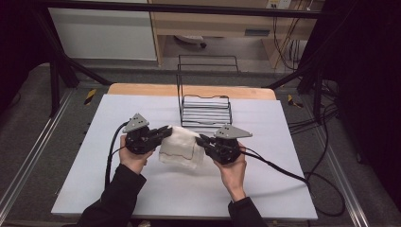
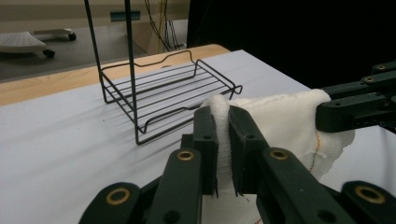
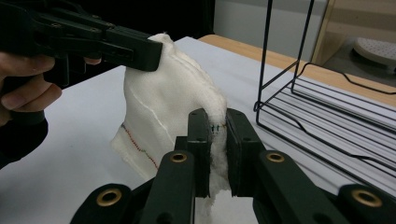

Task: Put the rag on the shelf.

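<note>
A white cloth (image 1: 179, 146) with a thin coloured stitch line hangs folded between both grippers, just above the white table. My left gripper (image 1: 166, 131) is shut on the cloth's left top corner; in the left gripper view the cloth (image 2: 280, 122) is pinched between its jaws at the left gripper (image 2: 223, 122). My right gripper (image 1: 200, 140) is shut on the right top corner, with the cloth (image 3: 163, 107) squeezed between the jaws of the right gripper (image 3: 217, 126). The cloth's lower edge droops toward the table.
A black wire rack (image 1: 206, 112) with a tall wire back stands just behind the cloth, also as the wire rack (image 2: 163, 93) and the wire rack (image 3: 327, 116). The white table cover (image 1: 94, 179) spreads around. Cables (image 1: 293, 175) trail off to the right.
</note>
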